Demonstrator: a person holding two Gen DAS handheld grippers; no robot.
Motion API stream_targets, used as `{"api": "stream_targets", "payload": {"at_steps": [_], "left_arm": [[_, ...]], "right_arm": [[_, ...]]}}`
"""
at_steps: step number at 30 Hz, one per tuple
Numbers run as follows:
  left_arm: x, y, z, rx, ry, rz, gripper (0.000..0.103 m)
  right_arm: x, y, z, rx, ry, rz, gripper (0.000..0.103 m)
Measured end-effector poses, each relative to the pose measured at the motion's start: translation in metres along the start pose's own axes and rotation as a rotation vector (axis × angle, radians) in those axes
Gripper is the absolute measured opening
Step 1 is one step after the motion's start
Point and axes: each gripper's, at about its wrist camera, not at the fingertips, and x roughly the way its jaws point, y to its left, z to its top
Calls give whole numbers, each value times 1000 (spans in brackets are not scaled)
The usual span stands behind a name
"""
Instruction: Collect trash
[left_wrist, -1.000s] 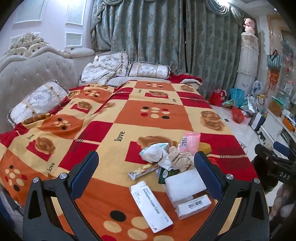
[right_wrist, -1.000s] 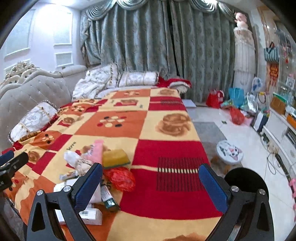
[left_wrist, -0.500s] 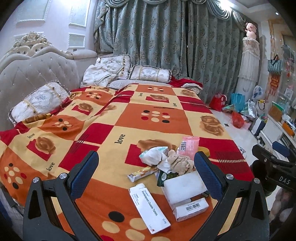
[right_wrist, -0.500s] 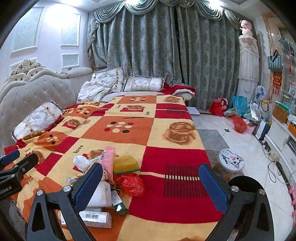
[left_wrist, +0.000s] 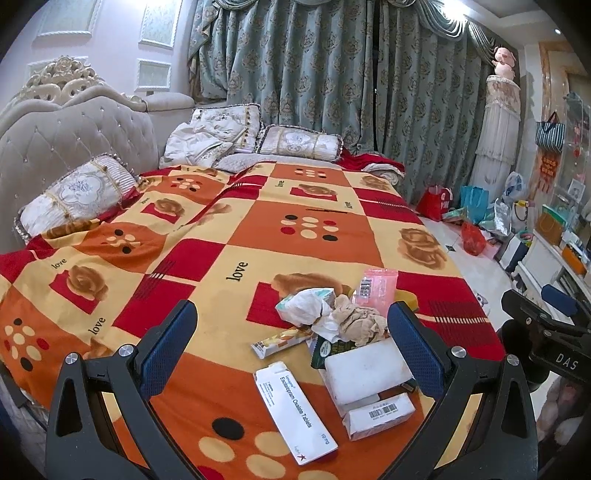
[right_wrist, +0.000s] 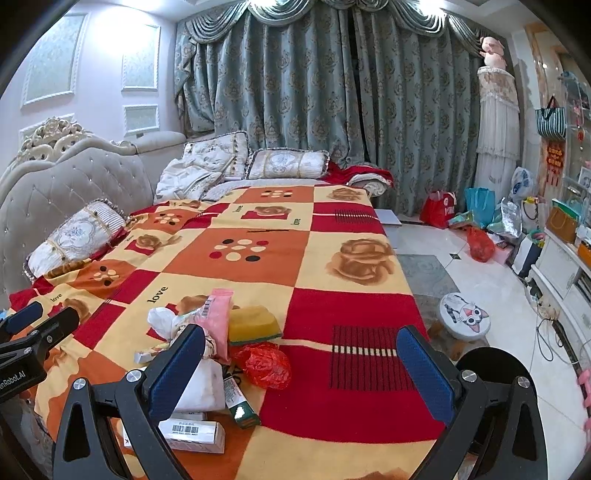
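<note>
You have not picked up any trash yet: your left gripper (left_wrist: 291, 343) and right gripper (right_wrist: 301, 363) are both spread wide and empty above the bed (left_wrist: 258, 236), where the trash pile (left_wrist: 343, 332) waits.

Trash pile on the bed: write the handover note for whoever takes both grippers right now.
Left gripper: jaws open, empty, above the blanket facing the pile.
Right gripper: jaws open, empty, to the pile's right.
Pile near the bed's foot: tablet box, barcode box, white block, crumpled tissue, pink pouch, sponge, red bag.
Done: nothing picked up.
Left: collect all. No bin in view.
</note>
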Motion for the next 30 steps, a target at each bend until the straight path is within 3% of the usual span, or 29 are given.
{"api": "stream_targets", "payload": {"at_steps": [30], "left_arm": [[2, -3, 2, -8, 1, -9, 102]], "right_arm": [[5, 1, 1, 4, 14, 15, 103]]}}
